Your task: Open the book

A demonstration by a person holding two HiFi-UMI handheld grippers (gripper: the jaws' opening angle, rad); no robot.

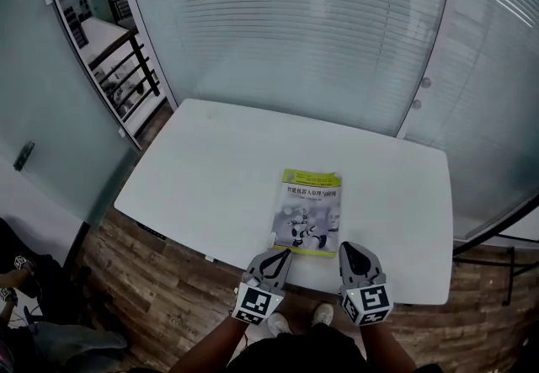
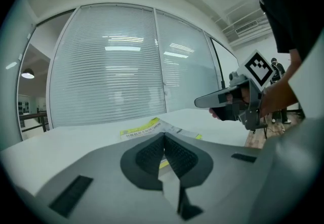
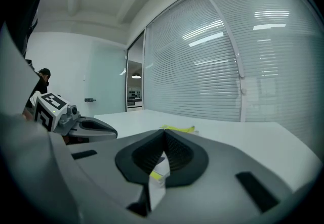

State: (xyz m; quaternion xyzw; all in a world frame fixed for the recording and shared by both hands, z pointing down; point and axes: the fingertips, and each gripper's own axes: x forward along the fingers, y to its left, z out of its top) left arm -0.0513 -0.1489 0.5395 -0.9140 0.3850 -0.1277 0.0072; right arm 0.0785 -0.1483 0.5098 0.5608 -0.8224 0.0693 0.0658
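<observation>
A closed book (image 1: 308,211) with a yellow-green cover and a robot picture lies flat near the front edge of the white table (image 1: 210,178). My left gripper (image 1: 284,253) hovers at the book's near left corner, jaws together with nothing between them. My right gripper (image 1: 349,247) hangs just off the near right corner, also shut and empty. In the left gripper view the book (image 2: 144,127) lies just beyond the closed left gripper (image 2: 163,136), with the right gripper (image 2: 202,101) at the right. The right gripper view shows the book (image 3: 178,129) past the closed right gripper (image 3: 164,133), the left gripper (image 3: 109,131) at the left.
Glass walls with blinds (image 1: 295,26) stand behind and to the right of the table. Wood-pattern floor (image 1: 152,279) lies below the table's front edge. A person (image 3: 40,79) stands far off at the left in the right gripper view.
</observation>
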